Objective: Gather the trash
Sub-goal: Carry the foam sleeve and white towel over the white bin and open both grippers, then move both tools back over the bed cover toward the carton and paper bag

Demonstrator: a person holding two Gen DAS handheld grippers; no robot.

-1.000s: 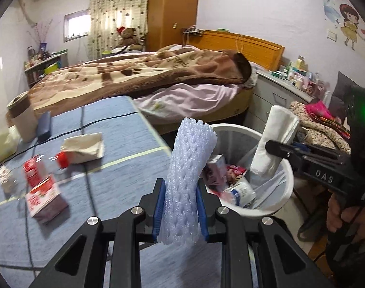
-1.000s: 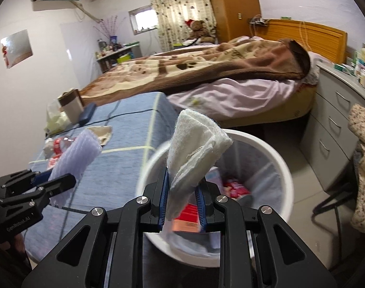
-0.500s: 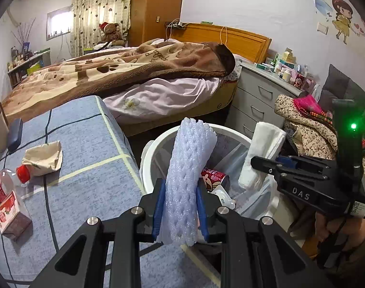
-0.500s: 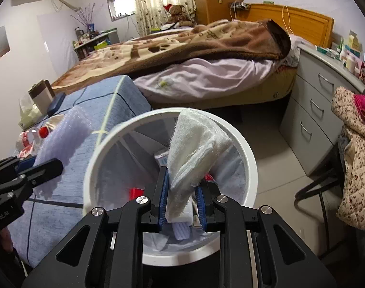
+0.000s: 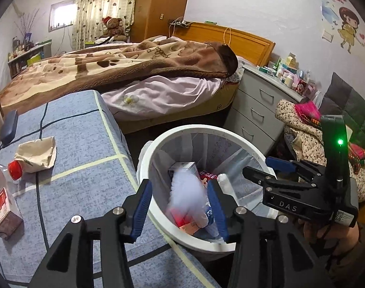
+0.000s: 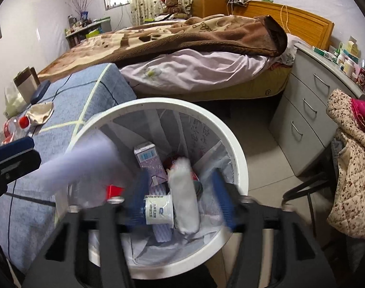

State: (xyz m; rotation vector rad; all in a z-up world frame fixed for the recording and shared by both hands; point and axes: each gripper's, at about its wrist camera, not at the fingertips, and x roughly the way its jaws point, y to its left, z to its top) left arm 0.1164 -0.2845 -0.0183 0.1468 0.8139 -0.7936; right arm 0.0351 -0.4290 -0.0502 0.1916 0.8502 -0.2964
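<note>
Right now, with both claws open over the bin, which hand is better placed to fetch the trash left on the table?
Left. Its claw sits at the table edge, with the bottle and carton on its side; the right claw hangs over the bin's far side.

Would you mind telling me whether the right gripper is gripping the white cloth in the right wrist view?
No, the right gripper stands open and the white cloth lies loose in the bin among the trash.

Over round white plastic bin (image 6: 232,144): right gripper (image 6: 180,199) just opening, blurred, rolled white cloth (image 6: 185,192) loose among the trash inside.
</note>
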